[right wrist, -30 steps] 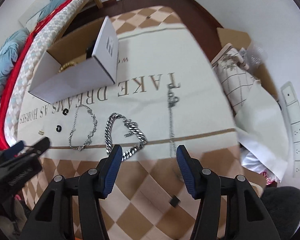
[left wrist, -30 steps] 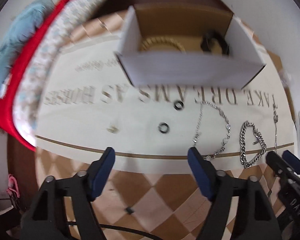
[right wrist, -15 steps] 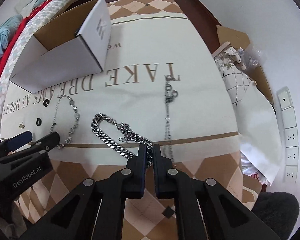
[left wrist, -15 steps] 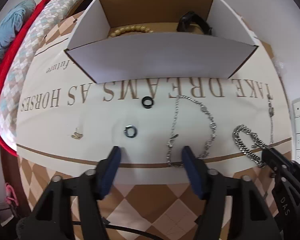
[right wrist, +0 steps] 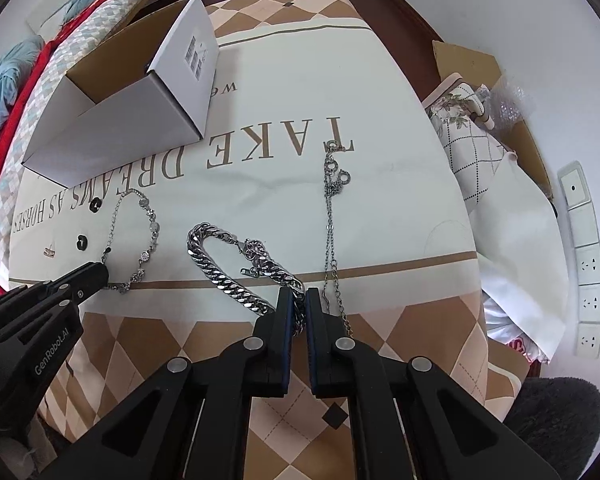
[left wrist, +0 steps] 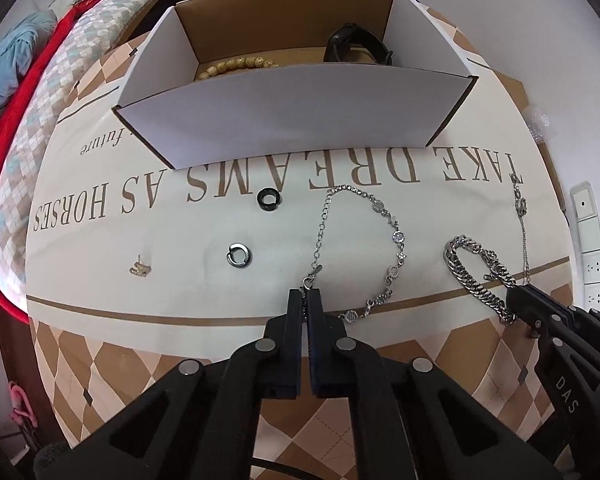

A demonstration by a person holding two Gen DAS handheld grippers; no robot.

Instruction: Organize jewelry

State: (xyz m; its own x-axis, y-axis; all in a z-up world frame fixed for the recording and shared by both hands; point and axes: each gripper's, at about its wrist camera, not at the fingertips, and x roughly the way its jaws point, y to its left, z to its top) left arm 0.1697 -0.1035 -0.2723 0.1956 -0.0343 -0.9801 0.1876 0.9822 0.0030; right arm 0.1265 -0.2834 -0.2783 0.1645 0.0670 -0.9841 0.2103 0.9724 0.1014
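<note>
Since a second ago, both your tongs have gone from spread wide to closed, and your left tongs have come in closer to the box and the jewelry.

Your left tongs have just been closing; their tips now pinch the clasp end of the thin bracelet, which otherwise lies in a loop on the cloth beyond them. Your right tongs are clamped on the near end of the heavy chain, links showing in the narrow gap between the pads. The rest of that chain lies curled on the cloth, ahead and left of the tips.

A necklace lies stretched out just right of the heavy chain, beside the right tongs. Left of the thin bracelet sit a black ring, a silver hoop and a small gold piece, each apart from the others. The box stands behind them, with a bead bracelet and a black band inside.
</note>
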